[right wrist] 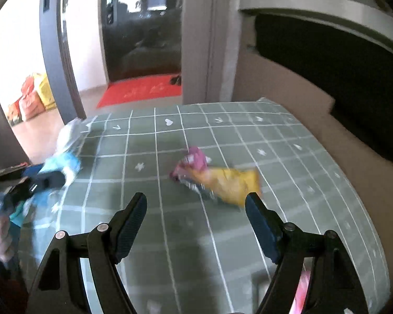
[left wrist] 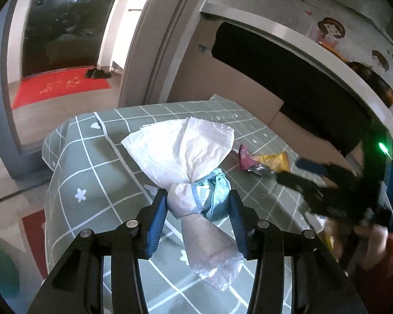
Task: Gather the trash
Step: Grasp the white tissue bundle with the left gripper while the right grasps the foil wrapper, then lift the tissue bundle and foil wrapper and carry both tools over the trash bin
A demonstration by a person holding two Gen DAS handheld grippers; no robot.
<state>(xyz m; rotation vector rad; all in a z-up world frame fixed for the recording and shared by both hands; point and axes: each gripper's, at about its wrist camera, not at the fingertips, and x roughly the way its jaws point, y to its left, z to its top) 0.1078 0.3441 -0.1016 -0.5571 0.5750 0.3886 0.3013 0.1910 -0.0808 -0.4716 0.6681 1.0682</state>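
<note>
Left claw [left wrist: 199, 204] clamping bag [left wrist: 186, 154], right claw [right wrist: 196, 209] spread

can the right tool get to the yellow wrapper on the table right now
Probably yes. The right tool is open, pointing at the yellow wrapper lying just ahead on the green checked cloth, with nothing between. The pink wrapper touches it.

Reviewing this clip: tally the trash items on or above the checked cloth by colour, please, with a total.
White and light-blue bundle, held in the left gripper: 1
Pink wrapper, on the cloth: 1
Yellow wrapper, on the cloth: 1
Total: 3
</note>
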